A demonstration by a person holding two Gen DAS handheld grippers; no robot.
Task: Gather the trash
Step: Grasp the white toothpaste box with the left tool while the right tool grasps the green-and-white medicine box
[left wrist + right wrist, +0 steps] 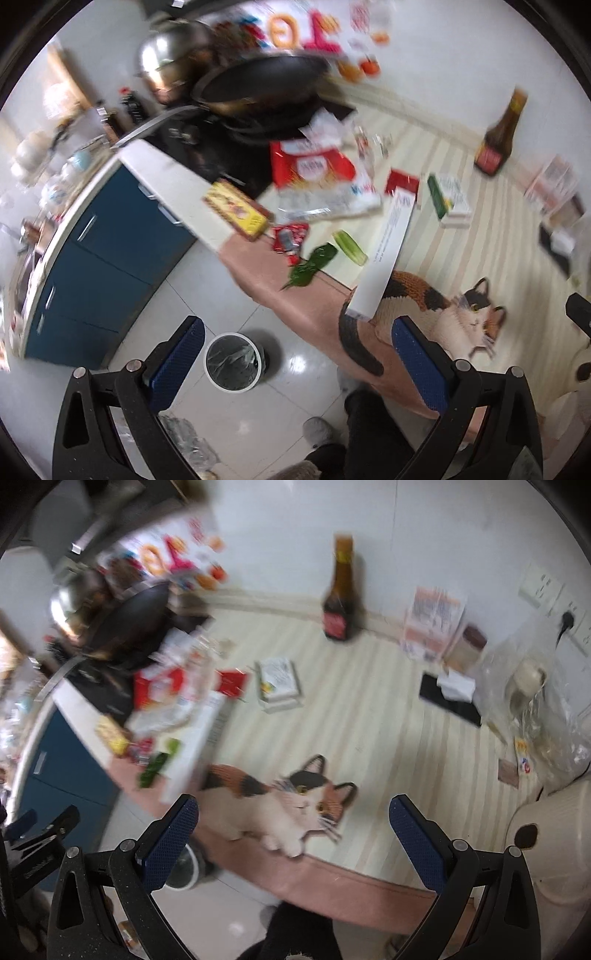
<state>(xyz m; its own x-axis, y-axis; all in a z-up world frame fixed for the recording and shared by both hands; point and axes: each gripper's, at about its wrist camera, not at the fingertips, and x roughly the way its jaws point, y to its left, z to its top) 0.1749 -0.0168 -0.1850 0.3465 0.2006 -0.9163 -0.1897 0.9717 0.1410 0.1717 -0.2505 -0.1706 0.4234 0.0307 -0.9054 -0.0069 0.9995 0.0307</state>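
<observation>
My left gripper (298, 345) is open and empty, held over the floor above a white trash bin (233, 362) lined with clear plastic. Trash lies on the counter mat (480, 236): a red and white snack bag (314, 170), a yellow and red box (236, 206), a small red wrapper (290, 238), green vegetable scraps (314, 264), a long white box (384, 254) and a green-edged carton (448, 197). My right gripper (293, 825) is open and empty, at the counter's front edge over the cat picture (280, 801). The long white box (195, 746) and the carton (279, 681) also show there.
A black wok (258, 85) and a steel pot (166, 62) stand on the stove at the back left. A brown sauce bottle (340, 598) stands by the wall. A clear plastic bag (535, 701) and a black tray (450, 698) lie at the right. Blue cabinets (96, 254) line the left.
</observation>
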